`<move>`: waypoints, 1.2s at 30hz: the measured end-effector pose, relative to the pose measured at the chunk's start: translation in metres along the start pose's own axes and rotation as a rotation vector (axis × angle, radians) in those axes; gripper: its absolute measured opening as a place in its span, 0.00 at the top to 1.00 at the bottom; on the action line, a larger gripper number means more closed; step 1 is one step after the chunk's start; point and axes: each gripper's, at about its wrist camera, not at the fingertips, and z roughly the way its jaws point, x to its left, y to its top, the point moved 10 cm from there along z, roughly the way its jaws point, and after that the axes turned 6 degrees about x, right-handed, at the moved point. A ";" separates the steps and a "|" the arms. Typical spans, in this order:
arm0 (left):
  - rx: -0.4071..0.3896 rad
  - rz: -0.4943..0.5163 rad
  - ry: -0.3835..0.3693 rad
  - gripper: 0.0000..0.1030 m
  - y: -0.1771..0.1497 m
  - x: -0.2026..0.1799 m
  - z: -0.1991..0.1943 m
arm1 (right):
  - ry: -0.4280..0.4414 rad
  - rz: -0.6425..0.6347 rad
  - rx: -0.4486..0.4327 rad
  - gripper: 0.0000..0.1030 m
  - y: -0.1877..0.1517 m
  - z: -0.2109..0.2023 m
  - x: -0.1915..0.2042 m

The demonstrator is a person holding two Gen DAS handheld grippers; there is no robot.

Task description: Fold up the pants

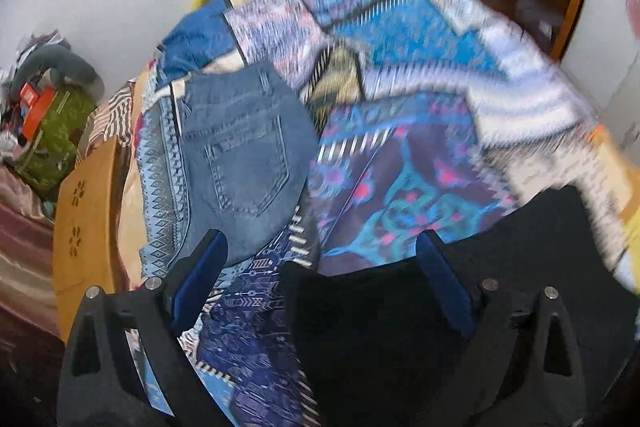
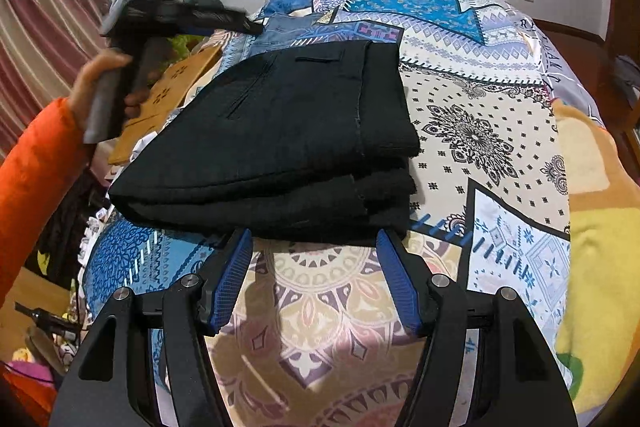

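**Nearly done: black pants folded, both grippers clear**

Evidently the black pants (image 2: pixel 276 139) lie as a stacked, folded bundle on the patterned bedspread (image 2: pixel 472 131), pocket side up, layers showing along the near edge. Right gripper (image 2: pixel 314 247) hovers just short of that near edge, jaws partly spread, nothing between them. Left gripper (image 1: pixel 322 247) has jaws wide and empty; the left wrist view is motion-blurred, dark cloth fills its near right, and folded blue jeans (image 1: pixel 244 163) lie far left of it. From the right wrist view this tool is raised at far left in a hand (image 2: pixel 100 83) with an orange sleeve (image 2: pixel 36 155).

Judgement: fold looks finished or close. To finish well, square the near layers, press flat with spread jaws rather than pinching, avoid dragging the top layer. Risk: snagging an edge undoes the stack.
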 end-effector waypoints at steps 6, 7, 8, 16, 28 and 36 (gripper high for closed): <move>0.091 0.036 -0.047 0.06 -0.033 -0.001 0.036 | -0.015 -0.007 0.007 0.41 0.007 0.005 -0.002; 0.095 0.023 -0.060 0.06 -0.039 0.003 0.036 | -0.018 -0.005 0.008 0.41 0.008 0.005 -0.003; 0.096 0.017 -0.066 0.06 -0.042 0.005 0.035 | -0.024 -0.001 0.009 0.41 0.009 0.005 -0.004; 0.115 -0.042 -0.057 0.06 -0.107 0.033 0.008 | -0.043 0.044 -0.051 0.41 0.011 -0.022 -0.009; 0.109 -0.174 -0.186 0.06 -0.202 0.020 -0.049 | -0.039 -0.011 -0.102 0.41 0.005 -0.041 0.025; -0.020 -0.149 -0.125 0.17 -0.207 0.011 -0.107 | -0.038 -0.053 -0.112 0.41 0.003 -0.043 0.041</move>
